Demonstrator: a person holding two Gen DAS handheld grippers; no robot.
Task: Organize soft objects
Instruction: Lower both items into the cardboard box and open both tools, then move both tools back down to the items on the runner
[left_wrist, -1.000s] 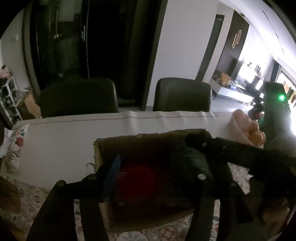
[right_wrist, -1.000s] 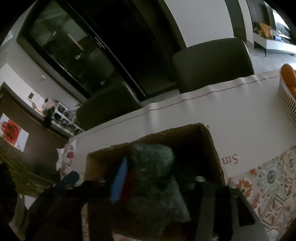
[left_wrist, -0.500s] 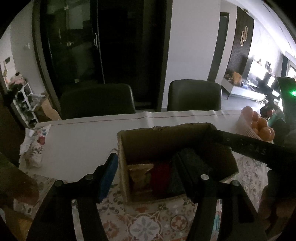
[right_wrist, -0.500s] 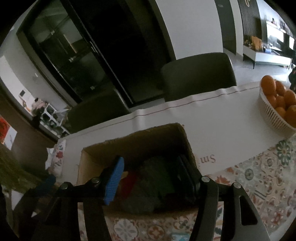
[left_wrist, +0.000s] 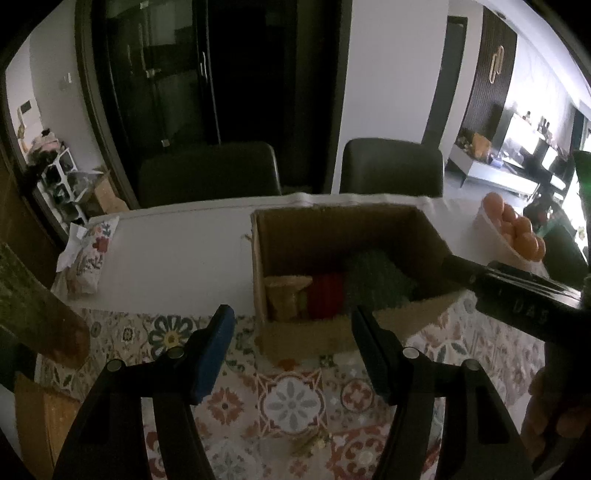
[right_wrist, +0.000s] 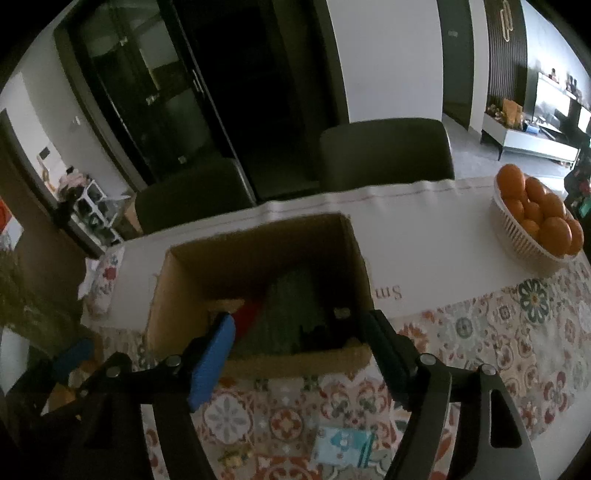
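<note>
Claws (left_wrist: 291, 343) withdrawn (three items boxed).

Pretty dim room overall. Two dark chairs (left_wrist: 207, 173) (left_wrist: 391, 166) sit pushed up against the far side of the worktop (left_wrist: 177, 258), which has a white cloth and a patterned floral mat (left_wrist: 291, 402) on it. Behind them there's a big dark glass cabinet (left_wrist: 173, 81) and a plain white wall (left_wrist: 388, 74). Off to the right it's much brighter, with a low white unit (right_wrist: 535, 144) and grey floor (right_wrist: 476, 155).
</note>
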